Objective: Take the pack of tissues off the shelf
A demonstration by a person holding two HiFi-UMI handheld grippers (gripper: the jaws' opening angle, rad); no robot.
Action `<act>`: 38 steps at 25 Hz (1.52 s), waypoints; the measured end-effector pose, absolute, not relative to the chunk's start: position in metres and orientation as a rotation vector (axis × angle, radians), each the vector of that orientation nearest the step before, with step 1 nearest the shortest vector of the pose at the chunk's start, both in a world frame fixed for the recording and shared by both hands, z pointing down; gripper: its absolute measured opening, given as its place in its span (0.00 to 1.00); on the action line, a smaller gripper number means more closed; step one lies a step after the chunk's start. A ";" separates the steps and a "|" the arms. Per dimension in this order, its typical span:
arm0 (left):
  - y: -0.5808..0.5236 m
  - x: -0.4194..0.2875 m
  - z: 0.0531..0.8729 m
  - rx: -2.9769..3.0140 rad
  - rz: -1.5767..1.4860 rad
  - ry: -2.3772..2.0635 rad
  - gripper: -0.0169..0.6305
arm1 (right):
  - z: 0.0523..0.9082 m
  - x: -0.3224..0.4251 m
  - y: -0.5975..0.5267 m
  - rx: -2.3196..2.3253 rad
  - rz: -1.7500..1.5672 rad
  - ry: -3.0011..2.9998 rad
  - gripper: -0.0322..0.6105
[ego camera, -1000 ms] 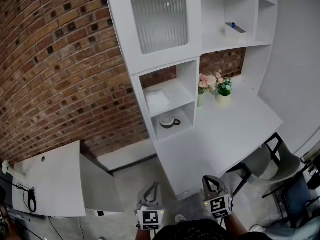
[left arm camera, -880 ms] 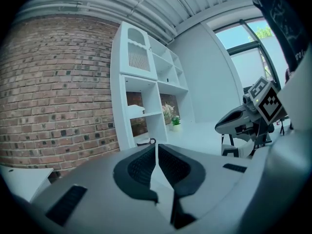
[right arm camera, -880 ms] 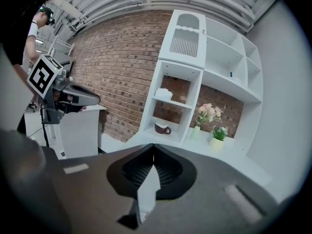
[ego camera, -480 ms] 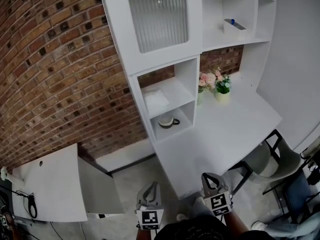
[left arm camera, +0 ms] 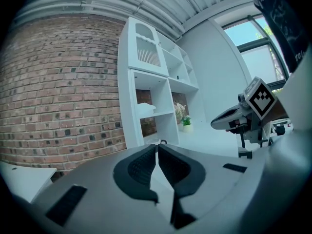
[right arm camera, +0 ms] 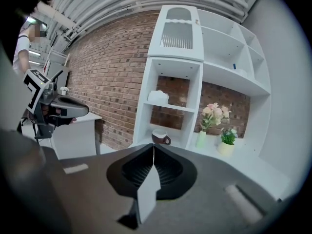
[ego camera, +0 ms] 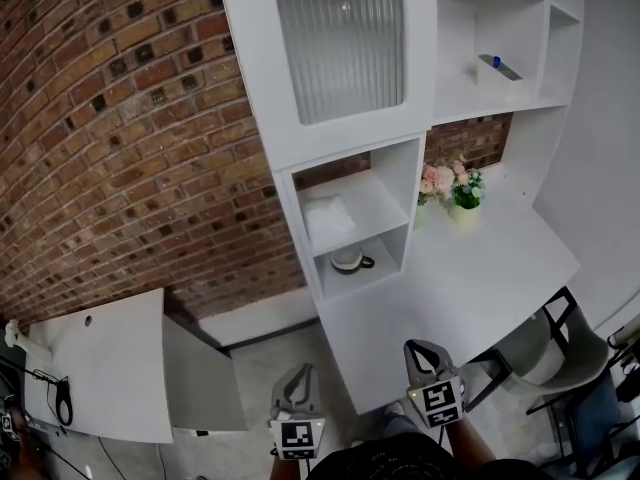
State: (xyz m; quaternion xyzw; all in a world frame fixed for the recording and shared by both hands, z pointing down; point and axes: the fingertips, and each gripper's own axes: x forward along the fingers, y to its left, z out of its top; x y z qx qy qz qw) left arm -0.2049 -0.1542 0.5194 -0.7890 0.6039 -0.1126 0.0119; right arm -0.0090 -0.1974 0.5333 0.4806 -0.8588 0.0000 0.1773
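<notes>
A white pack of tissues lies on the upper open shelf of the white shelf unit, also seen as the tissues in the right gripper view and the tissues in the left gripper view. My left gripper and right gripper hang low at the bottom of the head view, far short of the shelf. Both are shut with nothing between their jaws. The left gripper and right gripper point toward the shelf unit.
A cup sits on the shelf below the tissues. Flowers and a small potted plant stand on the white desk. A white side table is at the left; a chair at the right. A brick wall is behind.
The view has shifted, so the shelf unit now sits further right and slightly lower in the head view. Both grippers stay low and shut.
</notes>
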 end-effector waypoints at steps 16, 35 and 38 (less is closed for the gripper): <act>-0.218 -0.195 0.511 -2.391 -0.334 2.011 0.06 | 0.482 -0.042 -0.305 1.176 -0.036 -2.648 0.33; -0.258 -0.202 0.514 -2.334 -0.377 2.100 0.06 | 0.415 -0.111 -0.401 1.019 -0.132 -2.736 0.68; -0.262 -0.207 0.514 -2.332 -0.384 2.110 0.06 | 0.413 -0.120 -0.415 1.030 -0.117 -2.712 0.70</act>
